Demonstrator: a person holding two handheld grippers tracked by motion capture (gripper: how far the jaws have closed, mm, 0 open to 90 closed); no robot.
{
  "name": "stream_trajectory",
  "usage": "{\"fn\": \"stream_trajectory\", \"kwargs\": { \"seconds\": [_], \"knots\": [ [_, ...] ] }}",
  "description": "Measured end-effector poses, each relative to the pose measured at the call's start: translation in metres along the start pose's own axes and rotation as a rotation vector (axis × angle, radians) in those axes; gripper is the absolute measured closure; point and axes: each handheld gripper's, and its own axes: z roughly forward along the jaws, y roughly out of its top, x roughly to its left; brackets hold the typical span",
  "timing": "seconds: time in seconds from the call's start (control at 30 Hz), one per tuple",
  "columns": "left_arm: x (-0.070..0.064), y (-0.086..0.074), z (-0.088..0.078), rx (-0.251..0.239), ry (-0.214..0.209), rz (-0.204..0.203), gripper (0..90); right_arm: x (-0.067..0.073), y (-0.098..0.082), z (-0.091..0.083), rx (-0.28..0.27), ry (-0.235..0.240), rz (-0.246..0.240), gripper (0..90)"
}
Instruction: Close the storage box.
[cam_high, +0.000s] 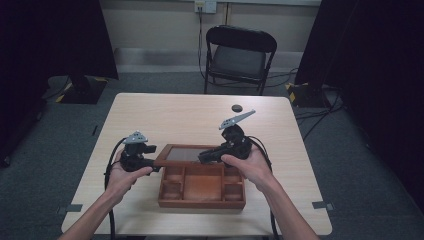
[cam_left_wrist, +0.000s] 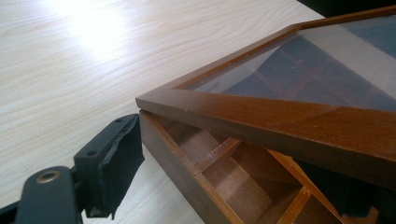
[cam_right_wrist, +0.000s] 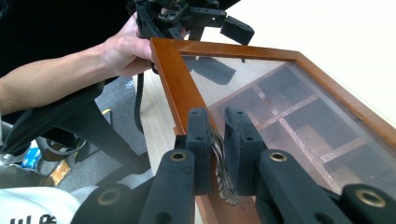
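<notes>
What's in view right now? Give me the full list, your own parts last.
Wooden box: one, brown, compartmented, near middle of table.
Lid: one, brown frame with clear pane, raised over the box.
Metal clasp: one, silvery, on lid edge.
Table: one, light wood.
Small disc: one, dark, far side of table.
Folding chair: one, black, beyond table.
Left gripper: black, jaws around the box's left side.
Right gripper: black, jaws shut on the clasp.
Hands: two, holding the grippers.
</notes>
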Motion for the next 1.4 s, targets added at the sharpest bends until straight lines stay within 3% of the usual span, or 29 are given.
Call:
{"fn": "stream_trajectory", "kwargs": {
  "seconds": [0.17, 0.47, 0.63, 0.73, 0.97, 1.13, 1.23, 1.4],
  "knots": [
    [0.002, -0.001, 0.002, 0.007, 0.003, -0.012, 15.9, -0.001, -0.002, 0.002, 0.005, 0.010, 0.016, 81.6],
    [0.007, -0.002, 0.004, 0.033, 0.000, -0.016, 15.8, 0.002, -0.003, 0.002, 0.008, -0.005, 0.000, 81.7],
    [0.009, -0.003, 0.001, 0.064, 0.016, 0.014, 16.4, 0.003, -0.005, 0.004, 0.021, -0.001, -0.004, 81.8],
    [0.014, -0.006, -0.002, 0.068, 0.034, 0.009, 16.8, 0.004, -0.007, 0.006, 0.031, -0.004, -0.010, 81.8],
    [0.030, -0.014, -0.012, 0.054, 0.053, -0.053, 17.5, 0.006, -0.013, 0.008, 0.038, -0.003, -0.013, 81.8],
    [0.044, -0.022, -0.022, 0.051, 0.106, -0.082, 18.4, 0.008, -0.017, 0.012, 0.059, -0.006, -0.024, 81.8],
    [0.049, -0.028, -0.024, 0.048, 0.108, -0.108, 18.7, 0.009, -0.021, 0.015, 0.066, -0.001, -0.025, 81.8],
    [0.050, -0.035, -0.019, 0.082, 0.105, -0.120, 19.2, 0.010, -0.026, 0.019, 0.087, -0.001, -0.035, 81.9]
  ]
}}
